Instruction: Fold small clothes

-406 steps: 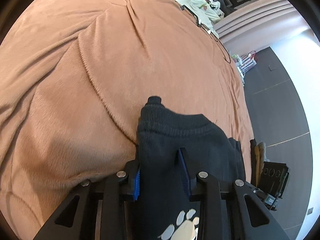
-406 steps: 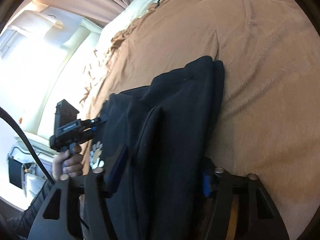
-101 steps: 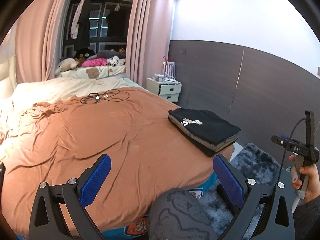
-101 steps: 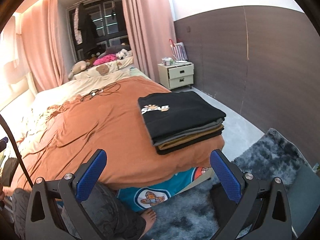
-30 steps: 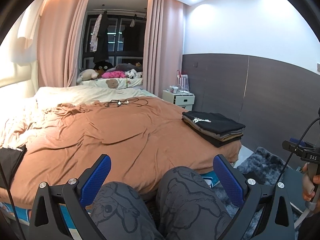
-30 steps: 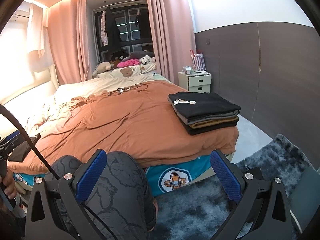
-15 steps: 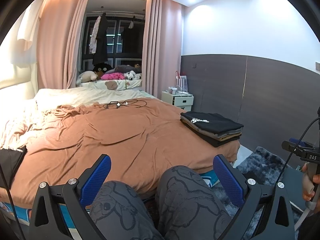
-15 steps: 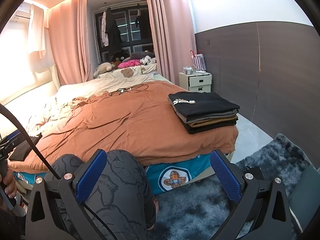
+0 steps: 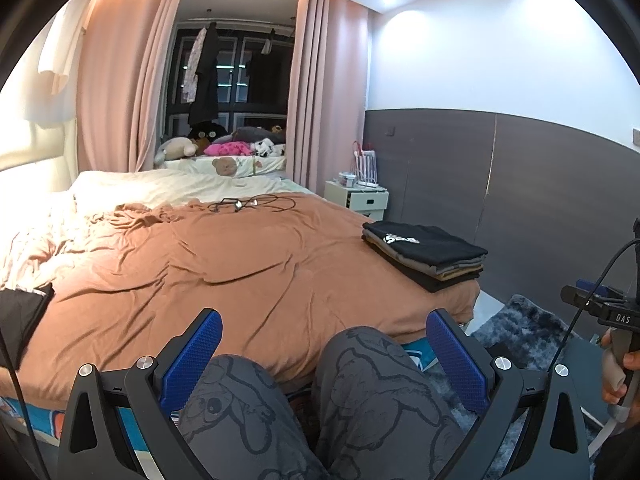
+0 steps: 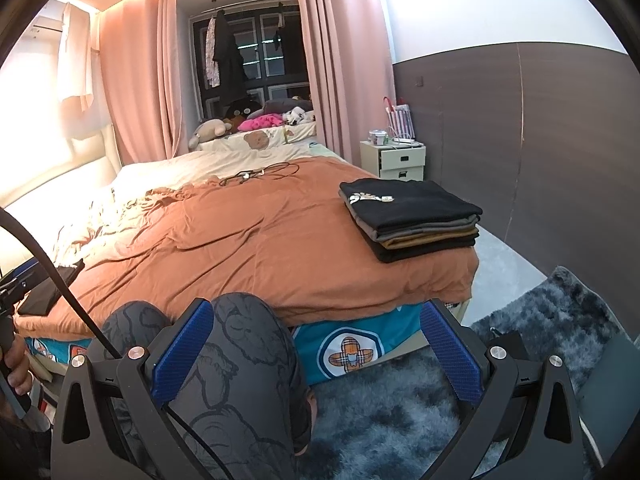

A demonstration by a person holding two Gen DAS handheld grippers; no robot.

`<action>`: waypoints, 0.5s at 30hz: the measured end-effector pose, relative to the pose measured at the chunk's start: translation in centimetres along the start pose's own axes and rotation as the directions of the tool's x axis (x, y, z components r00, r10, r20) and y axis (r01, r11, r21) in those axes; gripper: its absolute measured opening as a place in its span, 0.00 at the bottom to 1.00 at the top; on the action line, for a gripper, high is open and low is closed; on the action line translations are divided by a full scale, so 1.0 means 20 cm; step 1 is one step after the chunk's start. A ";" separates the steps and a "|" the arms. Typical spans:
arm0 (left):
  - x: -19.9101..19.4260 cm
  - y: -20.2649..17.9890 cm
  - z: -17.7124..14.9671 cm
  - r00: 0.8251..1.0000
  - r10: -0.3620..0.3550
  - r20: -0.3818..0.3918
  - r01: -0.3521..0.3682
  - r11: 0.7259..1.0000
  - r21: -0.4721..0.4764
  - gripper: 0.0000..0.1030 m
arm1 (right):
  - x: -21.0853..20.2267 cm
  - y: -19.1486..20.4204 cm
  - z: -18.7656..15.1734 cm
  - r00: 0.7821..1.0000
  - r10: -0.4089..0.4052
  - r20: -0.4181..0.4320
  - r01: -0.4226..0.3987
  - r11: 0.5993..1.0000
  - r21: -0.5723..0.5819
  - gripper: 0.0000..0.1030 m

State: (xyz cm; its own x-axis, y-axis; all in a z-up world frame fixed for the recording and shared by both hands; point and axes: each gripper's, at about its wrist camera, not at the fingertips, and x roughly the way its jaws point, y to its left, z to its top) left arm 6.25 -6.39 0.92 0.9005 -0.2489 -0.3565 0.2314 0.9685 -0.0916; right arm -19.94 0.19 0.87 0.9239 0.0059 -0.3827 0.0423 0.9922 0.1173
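Sitting back from the bed [image 9: 256, 272], I hold both tools spread wide with nothing between their blue pads: my left gripper [image 9: 324, 348] frames my own knees [image 9: 360, 376], and my right gripper [image 10: 316, 344] hangs over the shaggy rug [image 10: 540, 344]. Thirteen seconds ago each was clamped on the dark paw-print garment down on the cover; since then I have let go and drawn away. That garment now lies on top of the folded stack [image 10: 412, 216] at about two o'clock, squared on the near right corner of the bed. From this I judge the fold finished and the pile complete for now; over the last second hardly anything moves.

Around me, a tangle of cables [image 9: 248, 203] lies at twelve o'clock on the far part of the cover, well apart from the stack. At nine o'clock a dark flat thing [image 9: 22, 316] rests at the bed's left edge; I cannot tell whether it is cloth waiting to be folded. My legs sit between me and the mattress, and the cord [image 10: 60, 280] of the left tool crosses the right view, so any reach leftward must clear both.
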 end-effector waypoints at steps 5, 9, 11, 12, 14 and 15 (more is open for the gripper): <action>-0.01 0.00 -0.01 1.000 -0.005 0.003 0.005 1.000 -0.004 1.00 | -0.02 -0.01 0.00 1.000 -0.005 0.009 0.005 1.000 0.002 1.00; -0.02 -0.01 -0.01 1.000 -0.009 0.007 0.009 1.000 0.003 1.00 | -0.02 -0.01 -0.01 1.000 -0.006 0.010 0.006 1.000 0.000 1.00; -0.03 -0.02 -0.02 1.000 -0.008 0.012 0.008 1.000 0.010 0.99 | -0.02 -0.01 -0.01 1.000 -0.007 0.009 0.007 1.000 0.001 1.00; -0.04 -0.02 -0.02 1.000 -0.008 0.015 0.008 1.000 0.012 0.99 | -0.02 -0.01 -0.01 1.000 -0.007 0.009 0.007 1.000 0.001 1.00; -0.05 -0.02 -0.03 1.000 -0.007 0.019 0.006 1.000 0.015 0.99 | -0.02 -0.01 -0.01 1.000 -0.006 0.009 0.006 1.000 0.001 1.00; -0.05 -0.02 -0.03 1.000 -0.008 0.017 0.007 1.000 0.015 0.99 | -0.02 -0.01 -0.01 1.000 -0.005 0.009 0.005 1.000 0.001 1.00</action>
